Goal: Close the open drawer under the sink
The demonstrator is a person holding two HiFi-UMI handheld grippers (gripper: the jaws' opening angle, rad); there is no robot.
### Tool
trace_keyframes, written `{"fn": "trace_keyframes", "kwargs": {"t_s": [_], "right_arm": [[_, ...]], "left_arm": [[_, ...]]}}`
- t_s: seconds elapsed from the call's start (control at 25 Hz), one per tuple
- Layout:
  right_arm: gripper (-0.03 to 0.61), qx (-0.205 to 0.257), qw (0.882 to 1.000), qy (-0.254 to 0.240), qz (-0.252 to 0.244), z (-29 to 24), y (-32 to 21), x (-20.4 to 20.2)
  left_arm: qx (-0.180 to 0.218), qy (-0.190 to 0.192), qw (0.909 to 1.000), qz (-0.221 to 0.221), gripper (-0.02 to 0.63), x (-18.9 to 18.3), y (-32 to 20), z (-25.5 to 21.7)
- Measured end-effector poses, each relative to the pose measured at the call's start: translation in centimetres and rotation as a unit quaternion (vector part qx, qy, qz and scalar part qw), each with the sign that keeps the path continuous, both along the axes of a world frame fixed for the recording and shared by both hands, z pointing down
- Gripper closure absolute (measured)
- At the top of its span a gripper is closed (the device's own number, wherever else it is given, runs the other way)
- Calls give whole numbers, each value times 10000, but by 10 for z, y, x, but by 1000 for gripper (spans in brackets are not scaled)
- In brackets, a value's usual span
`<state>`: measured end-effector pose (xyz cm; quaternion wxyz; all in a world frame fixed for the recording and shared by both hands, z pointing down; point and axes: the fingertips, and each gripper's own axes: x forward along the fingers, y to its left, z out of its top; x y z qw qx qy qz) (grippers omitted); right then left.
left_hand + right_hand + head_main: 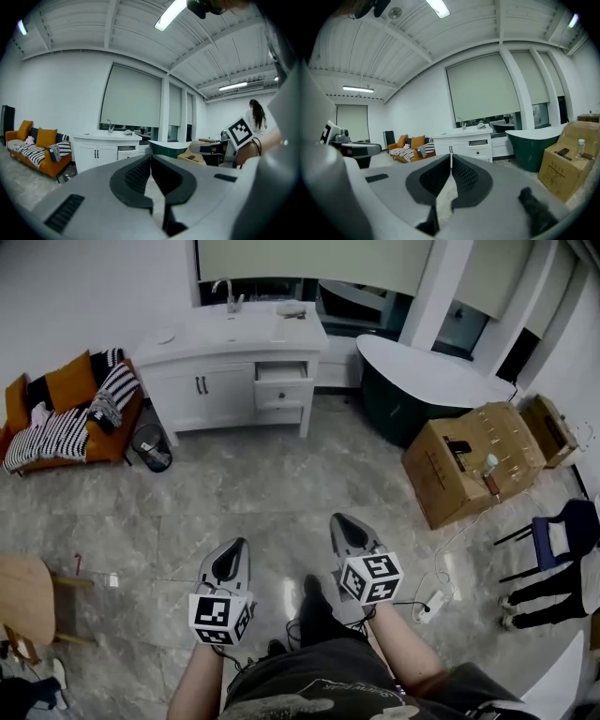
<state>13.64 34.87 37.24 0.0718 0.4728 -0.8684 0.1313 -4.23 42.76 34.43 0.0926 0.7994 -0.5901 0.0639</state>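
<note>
Nothing done yet tbh: the small white drawer sits pulled out under the white sink across the room, well apart from the left gripper and right gripper, both pinched together, empty.

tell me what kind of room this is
Likely a mock-up or studio space rather than a real home: a white sink cabinet, a freestanding bathtub and an orange sofa share one tiled floor.

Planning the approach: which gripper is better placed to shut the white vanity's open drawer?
Right, narrowly. The right gripper and left gripper are shut, empty and far away, but the right sits further toward the open white drawer.
</note>
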Motion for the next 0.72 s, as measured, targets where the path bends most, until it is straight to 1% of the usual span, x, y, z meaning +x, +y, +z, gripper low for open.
{"fn": "trace_keyframes", "kwargs": {"t_s": [0.2,0.36,0.4,0.56,0.72], "right_arm": [[552,-210,9997,-64,-85,16,-84,4],[552,-293,9993,26,-216,27,-148,9],[552,-326,9992,47,-228,29,-164,11],[552,-365,9988,49,-319,35,-214,18],[551,-509,9975,0,-495,48,-250,19]], "left_arm": [[-274,-65,9995,-153,598,-4,-70,13],[-496,-119,9985,-175,598,6,-129,28],[-546,-72,9982,-224,597,7,-144,30],[-702,326,9965,-321,598,20,-196,35],[-780,418,9951,-443,598,24,-232,41]]}}
